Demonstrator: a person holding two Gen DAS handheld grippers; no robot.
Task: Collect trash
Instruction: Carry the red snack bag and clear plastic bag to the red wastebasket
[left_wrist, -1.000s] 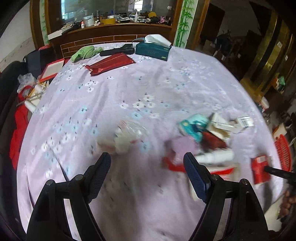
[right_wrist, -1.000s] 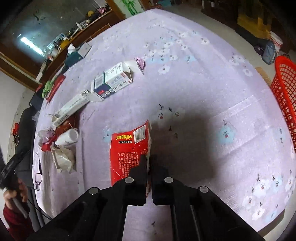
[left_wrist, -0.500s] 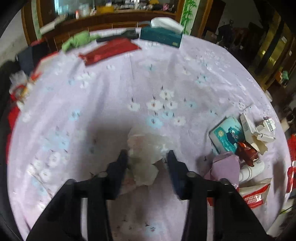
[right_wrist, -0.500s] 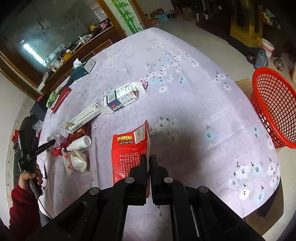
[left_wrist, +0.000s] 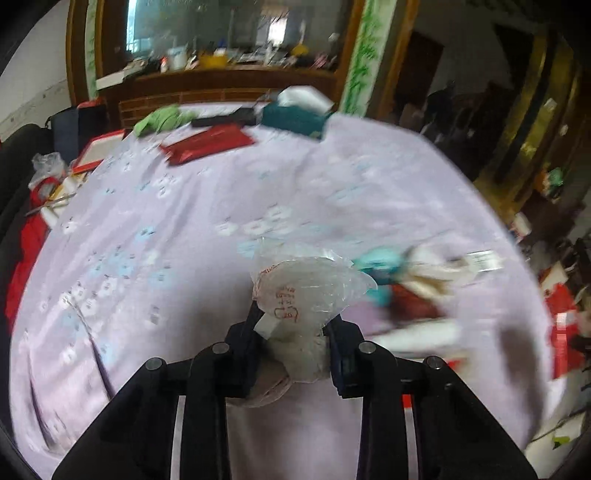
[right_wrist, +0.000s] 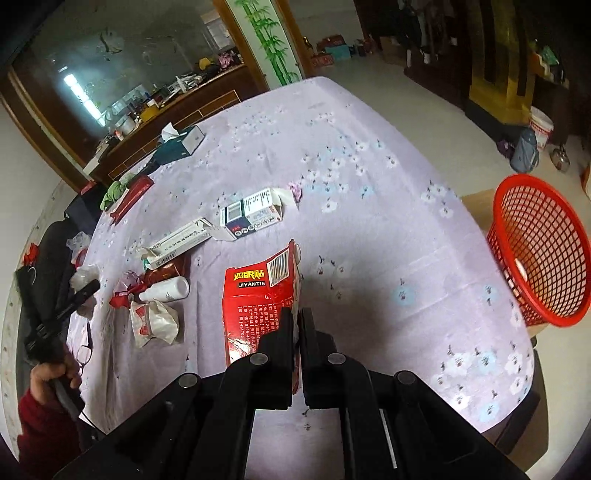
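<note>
Crinkled clear plastic bag (left_wrist: 306, 291), stamped with red print, bulges between the closed jaws of the left tool (left_wrist: 293, 332) above the lilac surface (left_wrist: 166, 229). Right tool (right_wrist: 297, 325) pinches a torn red packet (right_wrist: 260, 295) near the red basket (right_wrist: 539, 251).

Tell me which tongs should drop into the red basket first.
Right. The right tongs are shut on the red box, with the red basket in view off the table's edge. The left tongs hold a crumpled plastic bag; their view shows no basket.
</note>
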